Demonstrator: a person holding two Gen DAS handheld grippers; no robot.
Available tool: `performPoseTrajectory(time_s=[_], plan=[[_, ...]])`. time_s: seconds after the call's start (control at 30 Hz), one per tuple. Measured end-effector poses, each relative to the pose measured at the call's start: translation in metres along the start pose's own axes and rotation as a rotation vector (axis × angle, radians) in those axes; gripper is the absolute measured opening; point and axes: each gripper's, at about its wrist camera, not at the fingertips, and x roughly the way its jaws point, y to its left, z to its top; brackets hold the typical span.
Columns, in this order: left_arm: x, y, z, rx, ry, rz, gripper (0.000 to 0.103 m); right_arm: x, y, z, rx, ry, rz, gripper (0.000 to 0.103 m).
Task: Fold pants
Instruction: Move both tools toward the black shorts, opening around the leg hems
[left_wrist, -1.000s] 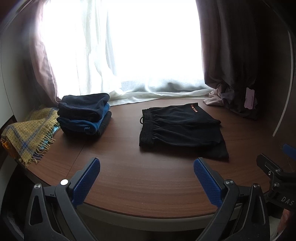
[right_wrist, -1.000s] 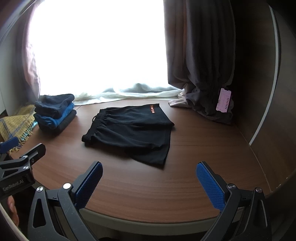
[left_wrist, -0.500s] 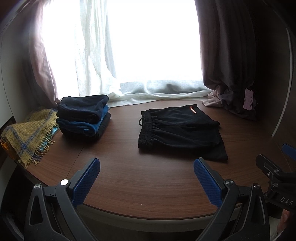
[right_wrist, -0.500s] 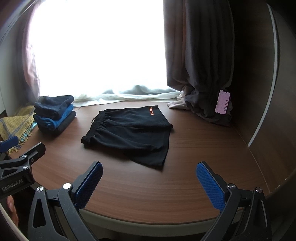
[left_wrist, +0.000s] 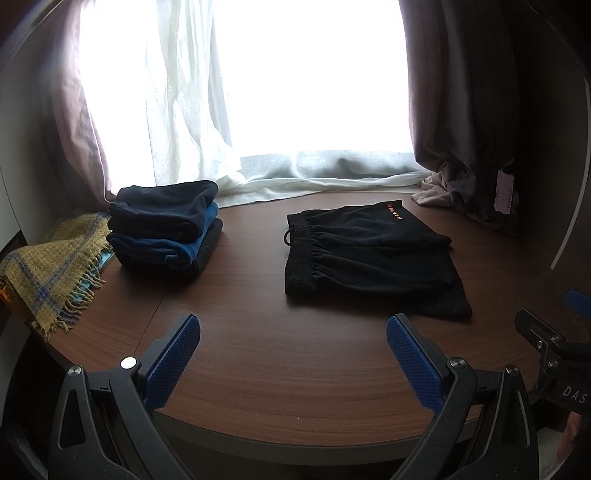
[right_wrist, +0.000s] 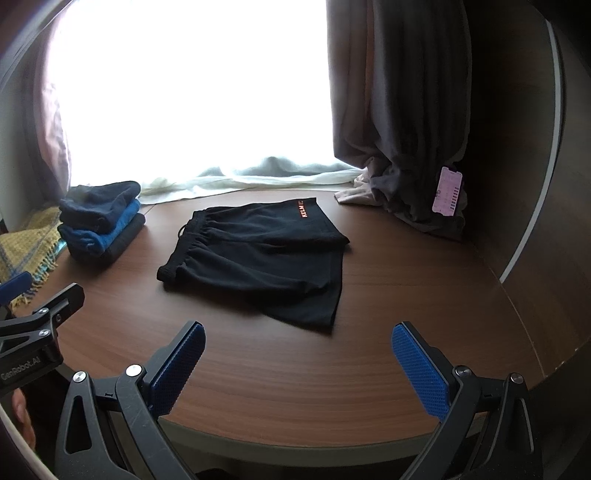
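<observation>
Tongs, left (left_wrist: 293, 350) and right (right_wrist: 298, 350), spread wide, empty, above table (right_wrist: 295, 387) edge; shorts (right_wrist: 258, 258) beyond.

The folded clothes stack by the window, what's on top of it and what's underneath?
On top of the stack lies a dark navy piece, then a blue one, then a dark grey one at the bottom, resting on the table. Whether anything lies beneath is hidden.

The shorts (left_wrist: 365, 254) are black with an orange logo. The blanket (left_wrist: 48, 266) is mustard-yellow with blue checks; the surface (left_wrist: 295, 369) is reddish-brown woodgrain.
</observation>
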Motion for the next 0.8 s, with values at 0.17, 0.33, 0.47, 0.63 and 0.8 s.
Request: performPoseTrajectory(time_s=[0.17, 0.33, 0.47, 0.63, 0.8], plan=[[0.029, 0.013, 0.004, 0.053, 0.006, 0.006, 0.098, 0.021, 0.011, 0.003, 0.012, 0.025, -0.050, 0.102], [0.062, 0.030, 0.014, 0.103, 0.021, -0.042, 0.089, 0.043, 0.023, 0.006, 0.025, 0.045, -0.114, 0.102], [0.086, 0.037, 0.018, 0.180, 0.008, -0.083, 0.087, 0.061, 0.038, 0.006, -0.014, 0.061, -0.165, 0.102], [0.118, 0.033, 0.014, 0.278, 0.034, -0.135, 0.082, 0.081, 0.046, 0.002, -0.035, 0.082, -0.223, 0.101], [0.143, 0.022, 0.008, 0.361, 0.051, -0.142, 0.077, 0.109, 0.038, -0.003, -0.025, 0.139, -0.245, 0.093]])
